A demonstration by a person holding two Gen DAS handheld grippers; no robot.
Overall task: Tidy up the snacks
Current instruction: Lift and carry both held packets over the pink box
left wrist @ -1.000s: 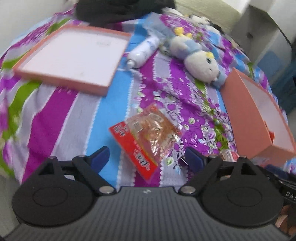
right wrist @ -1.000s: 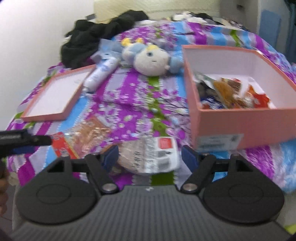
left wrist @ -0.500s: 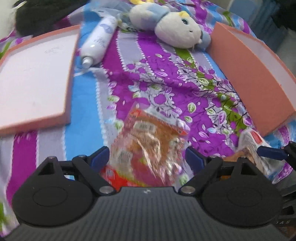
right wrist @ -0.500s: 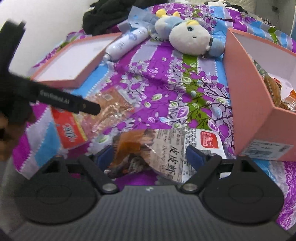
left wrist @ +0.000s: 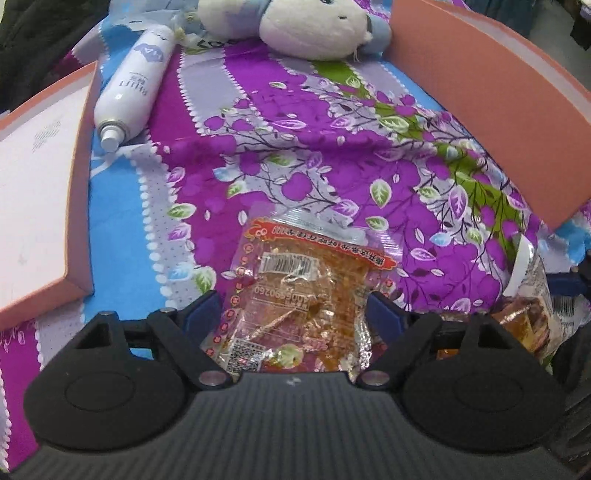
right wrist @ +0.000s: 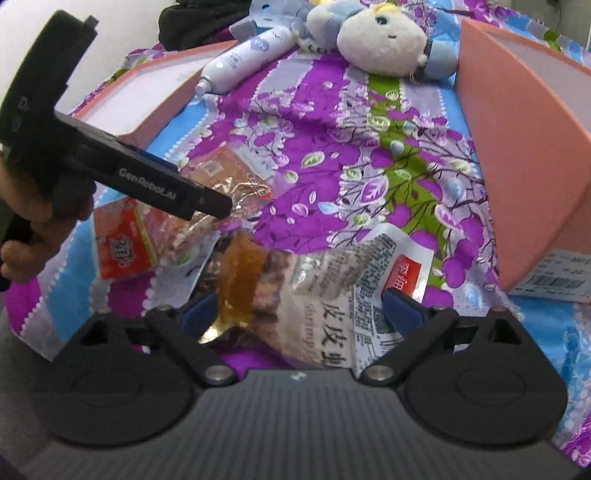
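A clear snack packet with red trim [left wrist: 299,288] lies on the flowered bedsheet between the blue pads of my left gripper [left wrist: 295,312]. Those jaws are closing, the pads beside the packet's edges without pinching it. In the right wrist view the same packet [right wrist: 122,251] lies under a black finger [right wrist: 166,188] of that gripper. A newspaper-print shrimp packet [right wrist: 325,295] lies between the pads of my right gripper [right wrist: 301,312], whose jaws are opening wide of it. This packet [left wrist: 532,291] also shows at the left view's right edge. The pink box [right wrist: 517,147] stands to the right.
The box's pink lid [left wrist: 37,184] lies upturned at the left. A white spray bottle [left wrist: 136,74] and a plush doll [left wrist: 314,26] lie beyond the packets, with dark clothing [right wrist: 192,18] behind them. The bed's edge runs close below both grippers.
Both grippers have sunk toward the sheet. The left one rolled and moved over the red-trimmed packet, which now sits between its pads. The right jaws have widened around the shrimp packet.
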